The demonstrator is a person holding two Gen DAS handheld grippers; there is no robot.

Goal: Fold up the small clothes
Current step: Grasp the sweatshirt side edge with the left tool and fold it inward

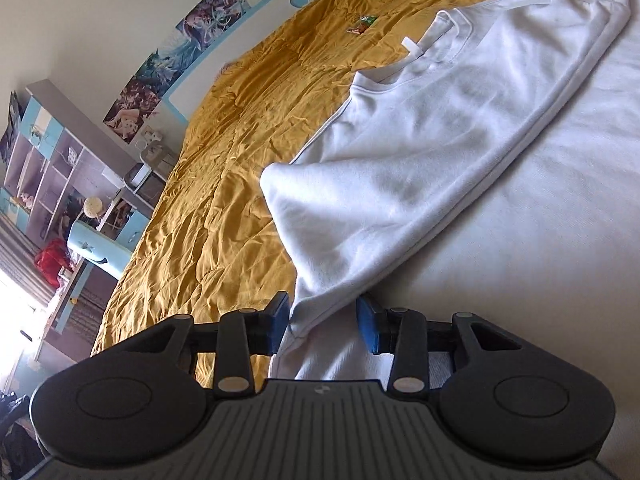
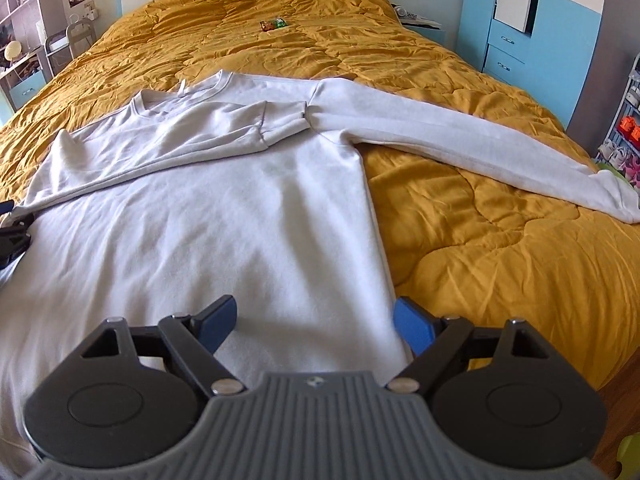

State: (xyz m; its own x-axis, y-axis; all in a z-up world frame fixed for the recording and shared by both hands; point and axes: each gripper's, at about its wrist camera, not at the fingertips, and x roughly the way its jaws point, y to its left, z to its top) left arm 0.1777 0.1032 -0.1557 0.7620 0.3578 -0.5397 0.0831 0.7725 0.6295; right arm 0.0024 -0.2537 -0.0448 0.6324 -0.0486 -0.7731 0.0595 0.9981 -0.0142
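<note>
A white long-sleeved sweatshirt (image 2: pixel 224 208) lies flat on a mustard-yellow quilt (image 2: pixel 480 248). Its left sleeve (image 2: pixel 168 148) is folded across the chest; its right sleeve (image 2: pixel 460 132) stretches out to the right. My left gripper (image 1: pixel 324 320) is open, its blue pads either side of the folded left edge of the shirt (image 1: pixel 380 184); it also shows at the left edge of the right wrist view (image 2: pixel 12 228). My right gripper (image 2: pixel 314 326) is open wide, low over the shirt's lower right hem, with nothing between the pads.
A small colourful packet (image 2: pixel 273 24) lies on the quilt near the headboard. Blue and white drawers (image 2: pixel 508 52) stand to the right of the bed. A desk and shelves (image 1: pixel 60 184) stand on the left. Wooden floor shows at bottom right (image 2: pixel 616 420).
</note>
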